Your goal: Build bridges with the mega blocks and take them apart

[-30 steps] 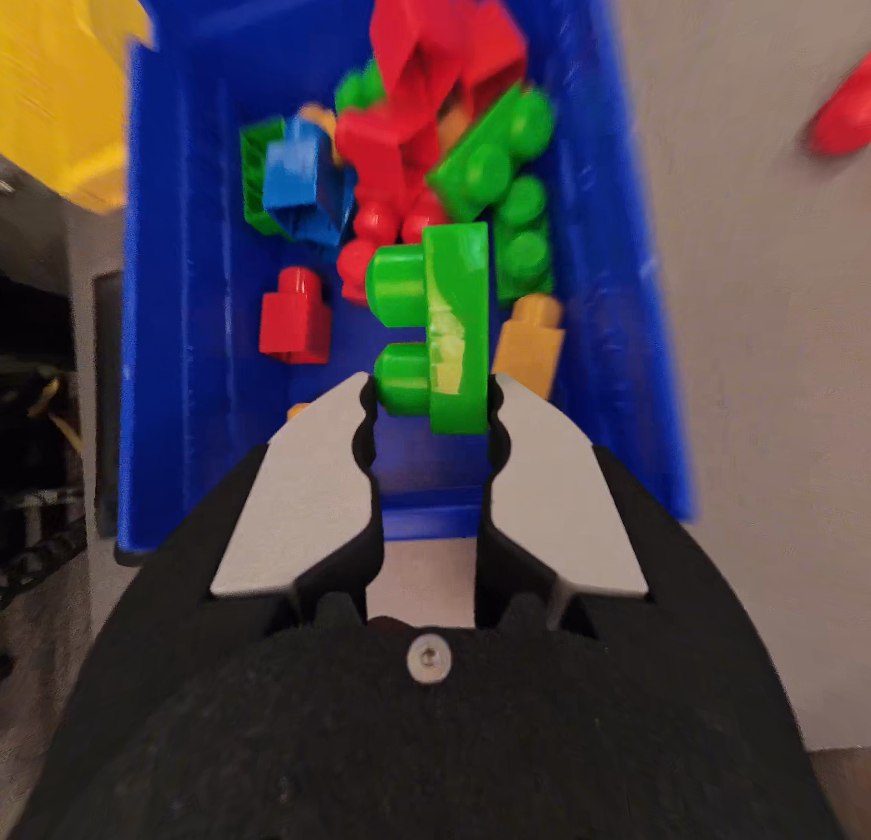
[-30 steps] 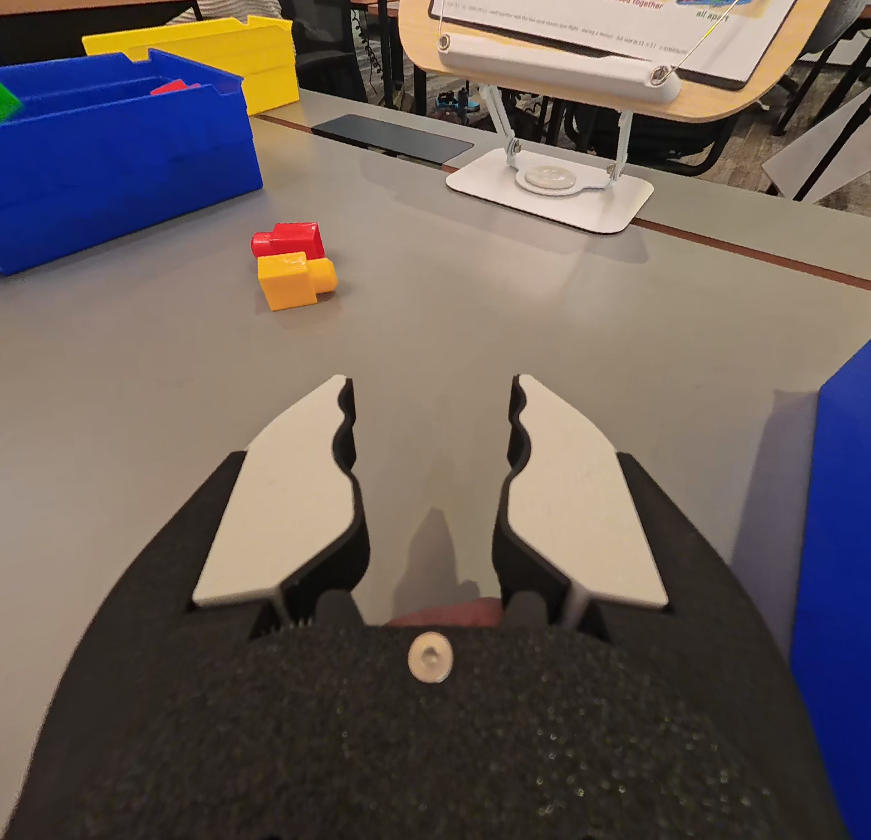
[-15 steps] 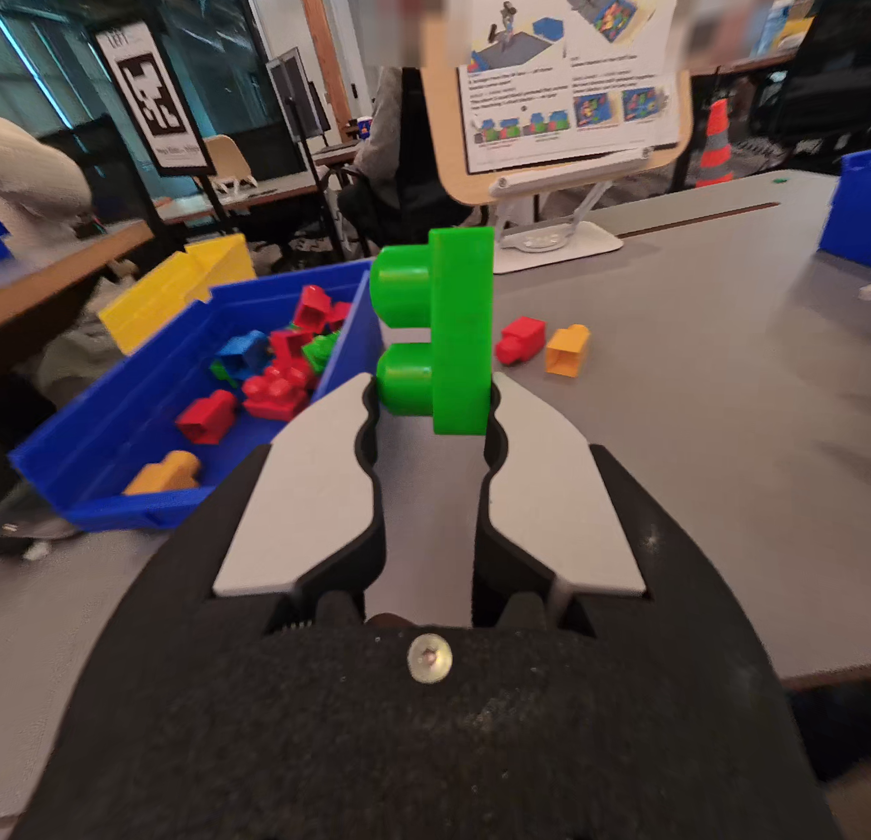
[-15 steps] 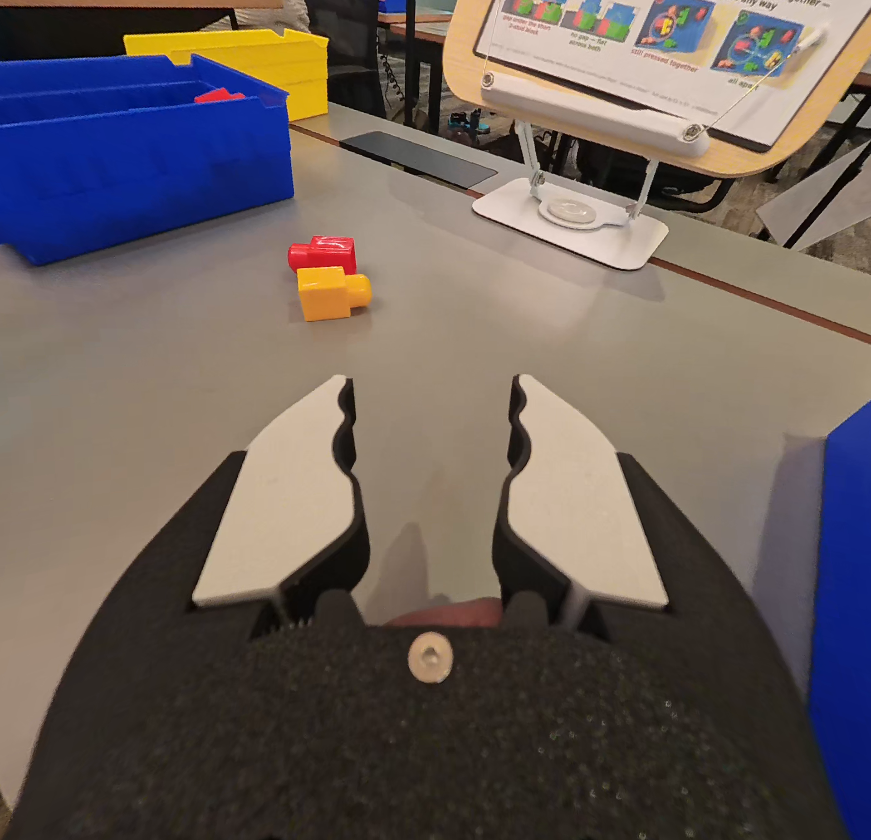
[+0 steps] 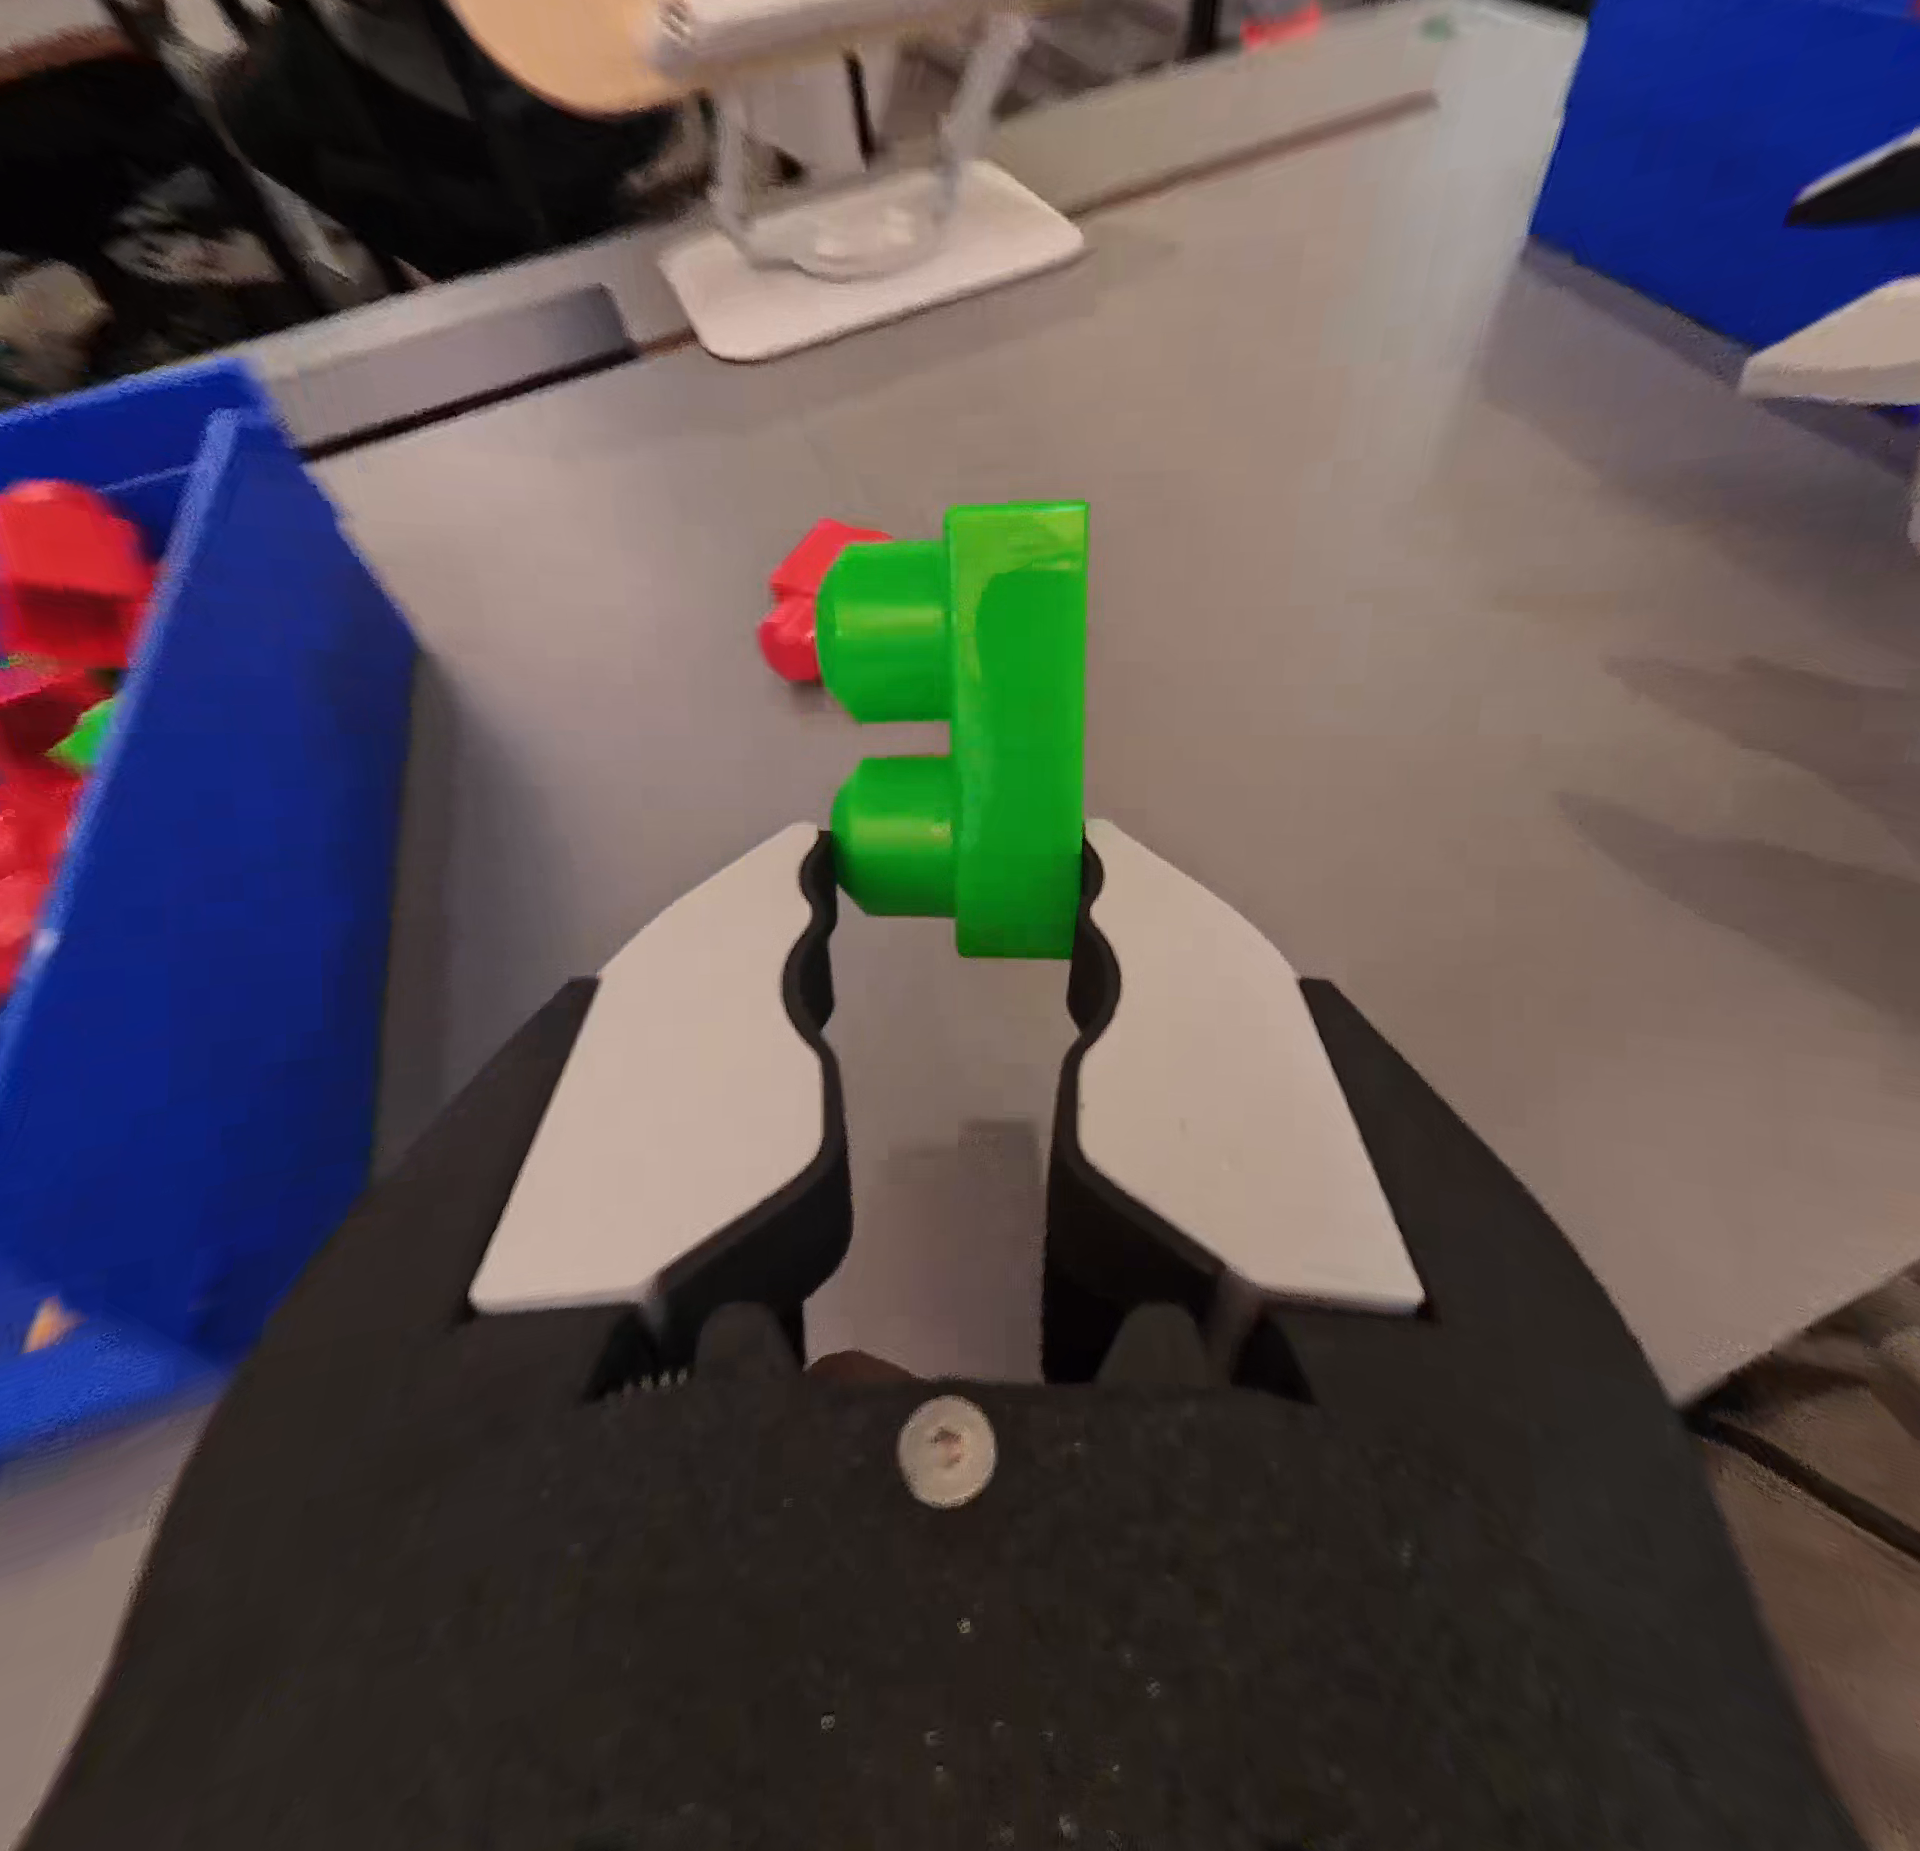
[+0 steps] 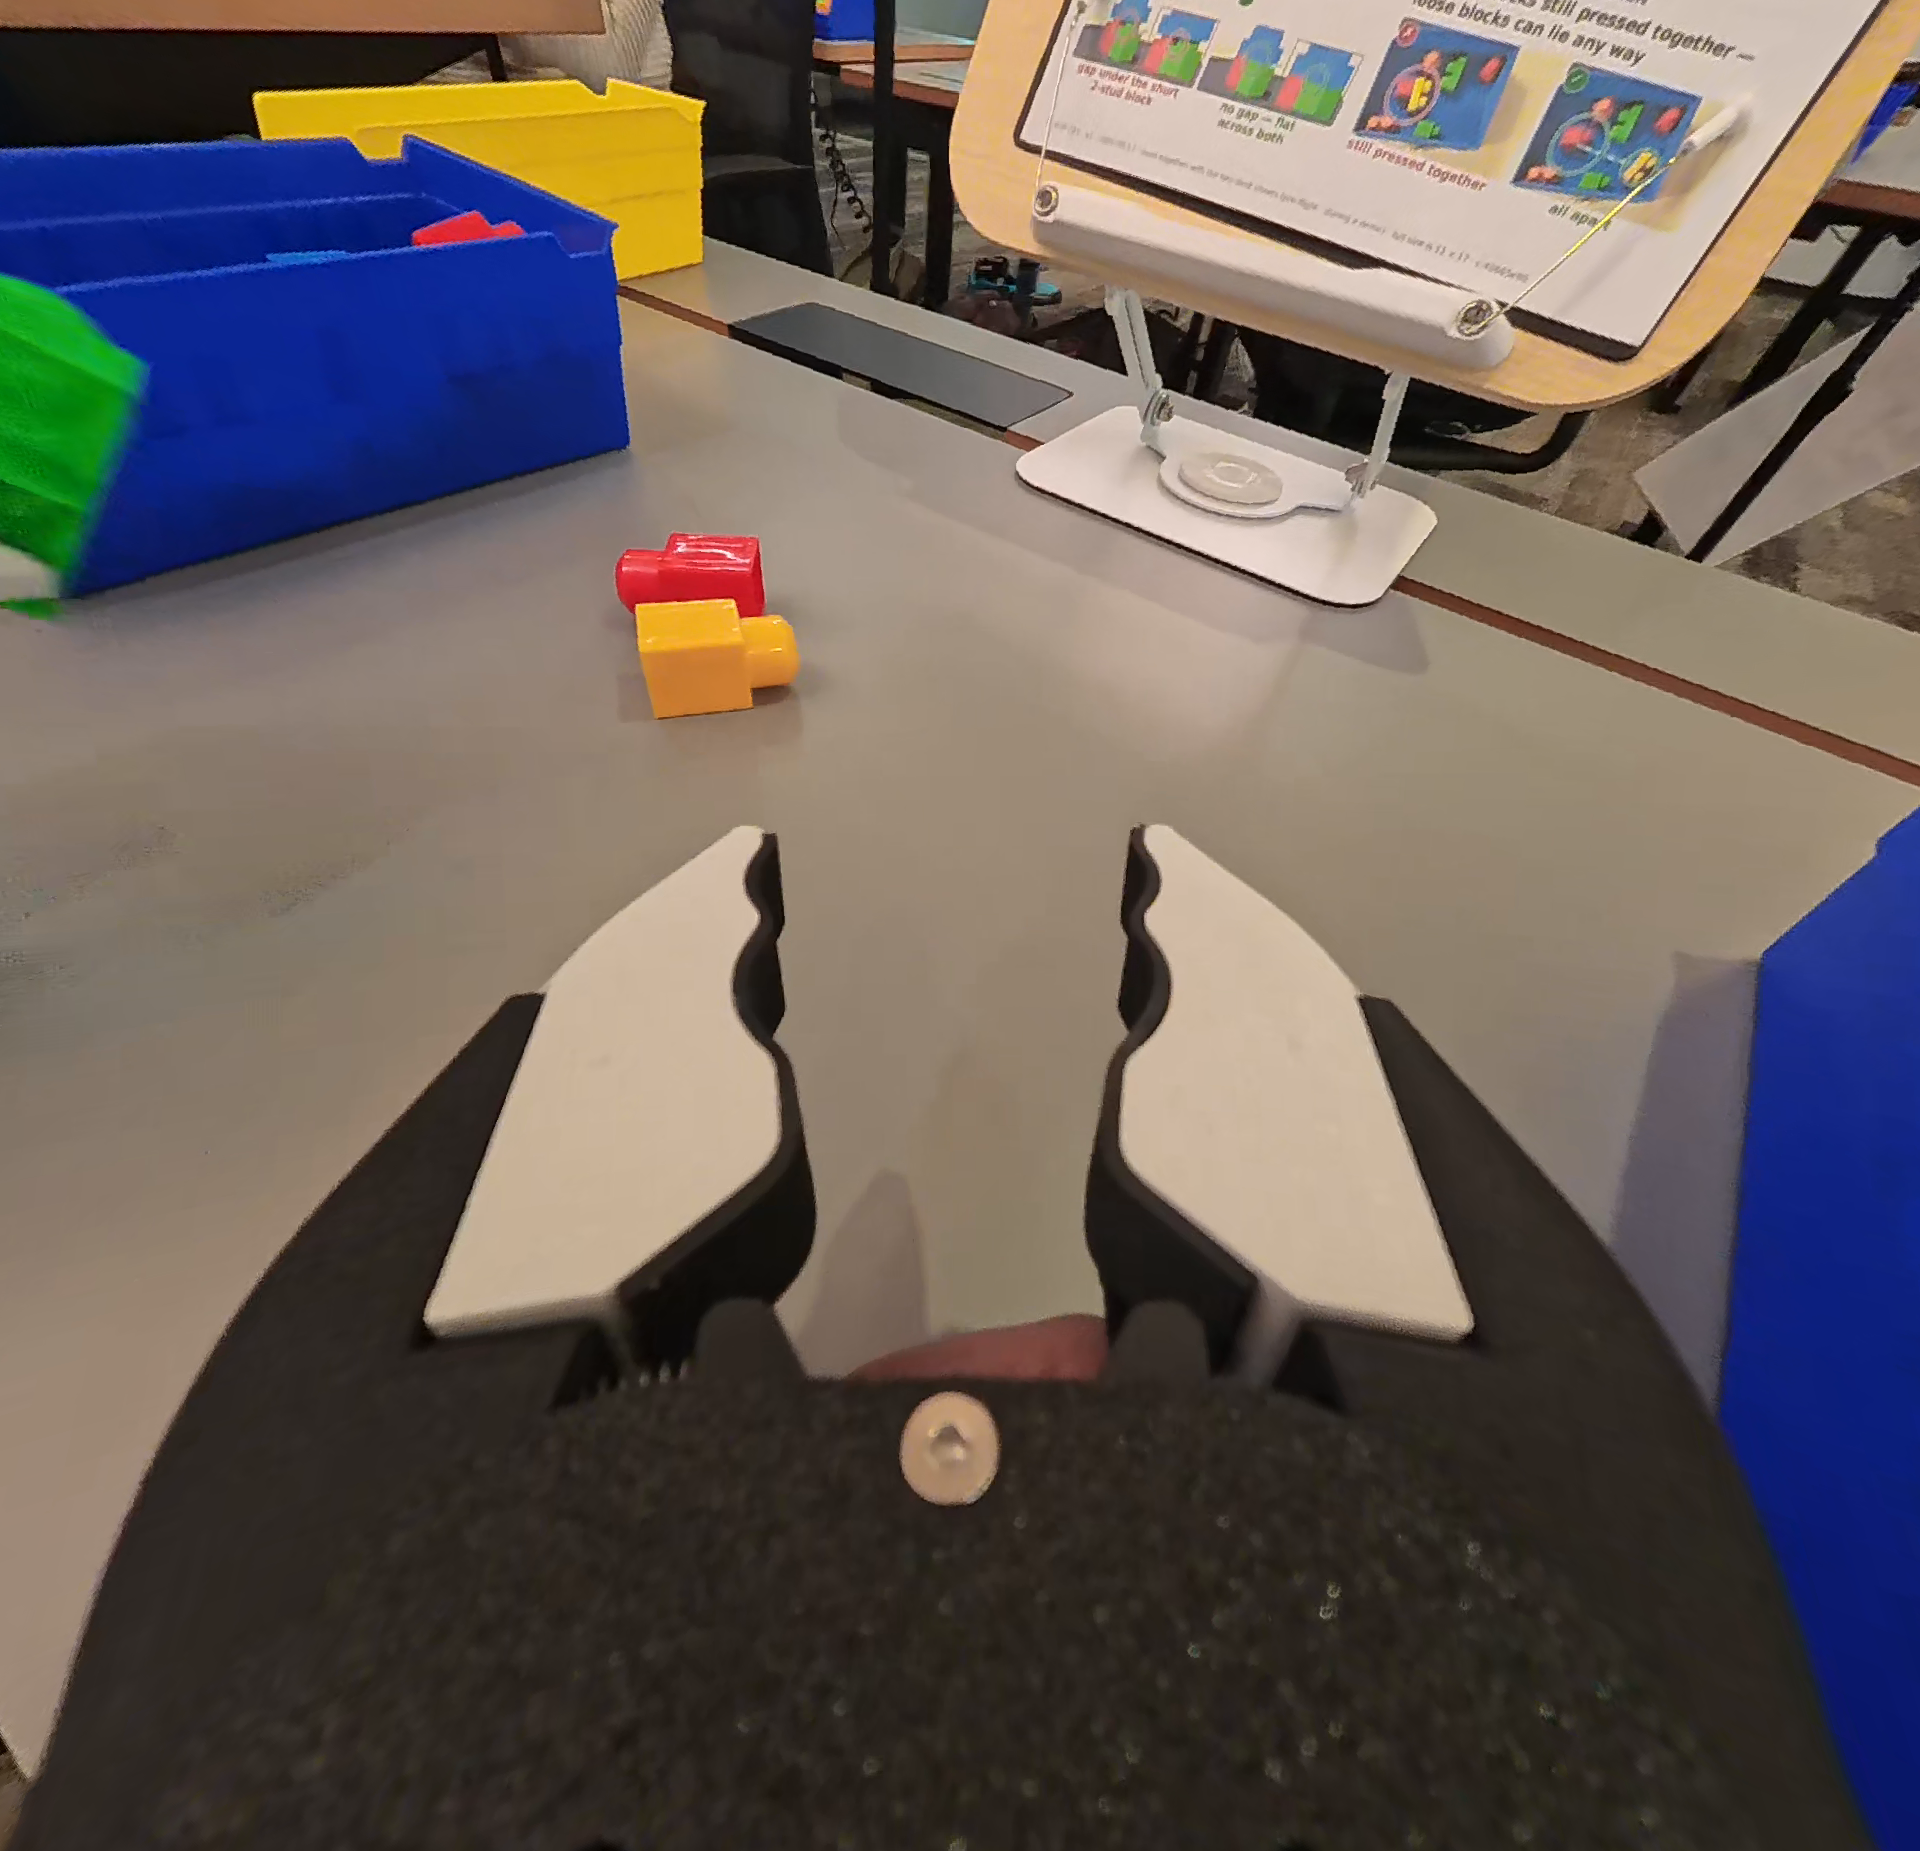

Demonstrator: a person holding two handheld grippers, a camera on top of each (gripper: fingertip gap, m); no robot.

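My left gripper (image 5: 954, 871) is shut on a green two-stud block (image 5: 1023, 731), held on end above the grey table with its studs pointing left. A red one-stud block (image 5: 795, 617) lies on the table just behind it, partly hidden. In the right wrist view the red block (image 6: 691, 570) and a yellow one-stud block (image 6: 712, 655) lie side by side on their sides. My right gripper (image 6: 951, 840) is open and empty, low over the table in front of them. The held green block (image 6: 52, 430) shows blurred at that view's left edge.
A blue bin (image 6: 343, 347) with several blocks stands at the left, also in the left wrist view (image 5: 208, 814). A yellow bin (image 6: 582, 154) is behind it. An instruction board on a white stand (image 6: 1236, 492) is at the back. Another blue bin (image 6: 1839, 1230) is at the right.
My left gripper has carried the green block out of the blue bin and over the table, toward the red and yellow blocks. My right gripper has drifted slightly closer to them and stays open.
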